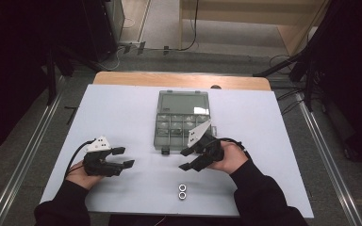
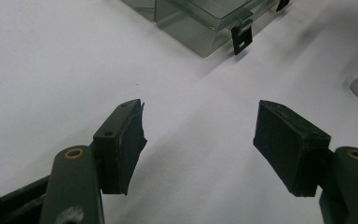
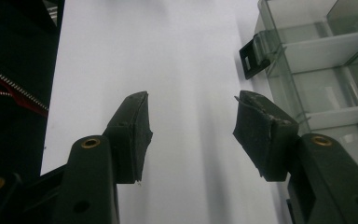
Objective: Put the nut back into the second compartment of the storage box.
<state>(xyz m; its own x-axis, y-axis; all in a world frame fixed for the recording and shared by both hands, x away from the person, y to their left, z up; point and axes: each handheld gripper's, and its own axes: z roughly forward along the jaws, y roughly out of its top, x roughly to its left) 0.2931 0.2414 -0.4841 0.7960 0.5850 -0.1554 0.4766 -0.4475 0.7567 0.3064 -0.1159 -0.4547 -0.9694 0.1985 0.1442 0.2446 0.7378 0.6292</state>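
Here, in the high view, a clear compartment box (image 1: 183, 121) is seen on a white table (image 1: 122, 108), with the right gripper (image 1: 187, 159) held just before its near right corner, jaws apart and empty. The left gripper (image 1: 125, 157) is held wide to the left. Two metal nuts (image 1: 182, 191) lie touching near the front edge. In the left gripper view, wide jaws frame bare table (the box's latch (image 2: 241, 38) beyond). In the right gripper view, parted jaws stand beside the box (image 3: 326, 60).
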